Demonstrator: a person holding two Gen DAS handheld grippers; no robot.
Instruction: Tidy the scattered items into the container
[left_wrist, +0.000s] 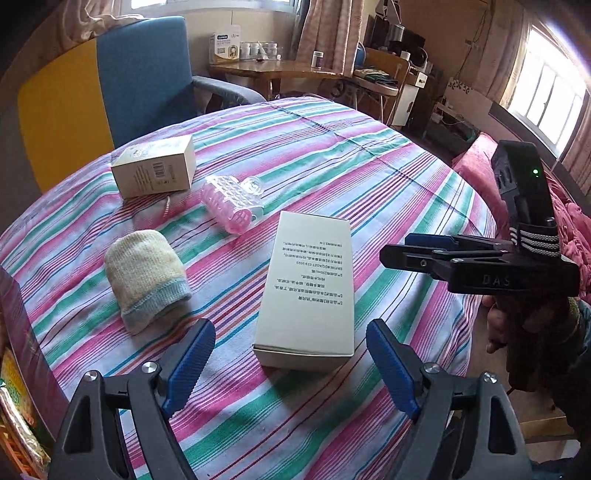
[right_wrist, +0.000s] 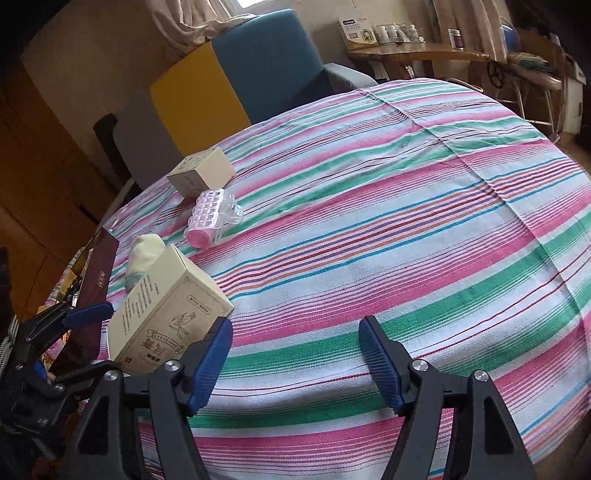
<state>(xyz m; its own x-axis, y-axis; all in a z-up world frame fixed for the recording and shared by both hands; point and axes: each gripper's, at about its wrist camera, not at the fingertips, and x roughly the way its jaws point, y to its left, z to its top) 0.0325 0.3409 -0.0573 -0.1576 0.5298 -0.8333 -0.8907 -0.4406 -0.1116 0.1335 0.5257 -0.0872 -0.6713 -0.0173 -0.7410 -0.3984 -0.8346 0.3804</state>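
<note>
A long white box (left_wrist: 306, 291) lies flat on the striped tablecloth (left_wrist: 332, 166). Its near end sits between the blue pads of my left gripper (left_wrist: 290, 343), which is open with a gap on each side. My right gripper (right_wrist: 295, 332) is open over bare cloth, its left finger beside the same box (right_wrist: 170, 314). In the left wrist view the right gripper (left_wrist: 393, 249) hangs just right of the box. Farther off lie a knitted cream sock (left_wrist: 144, 277), a pack of pink hair rollers (left_wrist: 231, 201) and a small cream box (left_wrist: 155, 170).
A dark maroon container (right_wrist: 98, 273) with packets inside stands at the table's left edge, close to the left gripper's fingers (right_wrist: 88, 312). A blue and yellow chair (left_wrist: 144, 77) stands behind the table. A pink bed (left_wrist: 480, 162) lies to the right, and a wooden side table (left_wrist: 273, 70) stands at the back.
</note>
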